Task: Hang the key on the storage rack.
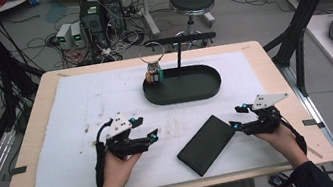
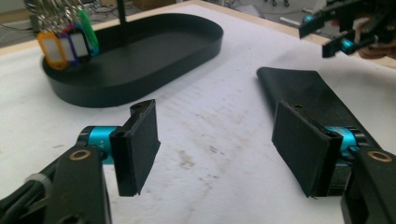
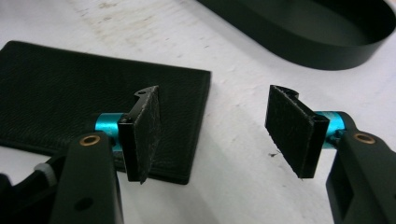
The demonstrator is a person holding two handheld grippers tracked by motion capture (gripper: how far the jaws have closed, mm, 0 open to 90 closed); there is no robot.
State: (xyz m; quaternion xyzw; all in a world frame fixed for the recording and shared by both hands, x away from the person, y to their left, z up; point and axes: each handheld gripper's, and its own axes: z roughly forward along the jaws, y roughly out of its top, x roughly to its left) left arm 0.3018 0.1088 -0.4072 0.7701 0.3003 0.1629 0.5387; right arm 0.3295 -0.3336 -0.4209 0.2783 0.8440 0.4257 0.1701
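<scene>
One flat black wallet (image 1: 206, 145) lies at an angle on the white mat (image 1: 77, 117), between the two grippers and nearer the right one; in the right gripper view its corner sits just beyond and under the left-hand pad, with bare mat between the pads. The right gripper (image 1: 235, 119) hovers just off the wallet's upper right corner, its jaws standing wide apart and holding nothing. The left gripper (image 1: 149, 128) is held near the wallet's left, apart from it, jaws likewise wide and empty, with stained mat between them. Behind the wallet, well apart, stands one oval black tray (image 1: 207, 91) with an upright black post (image 1: 179, 55) and crossbar rising from its far side; one bunch of keyring tags (image 2: 67, 44) sits at the tray's left end, four tags by colour: orange, purple, white, green; a wire ring rises above them. Nothing lies between either gripper and the wallet. Beyond the wooden table (image 1: 36, 144): one round stool (image 1: 191, 2), tangled cables, power boxes.
</scene>
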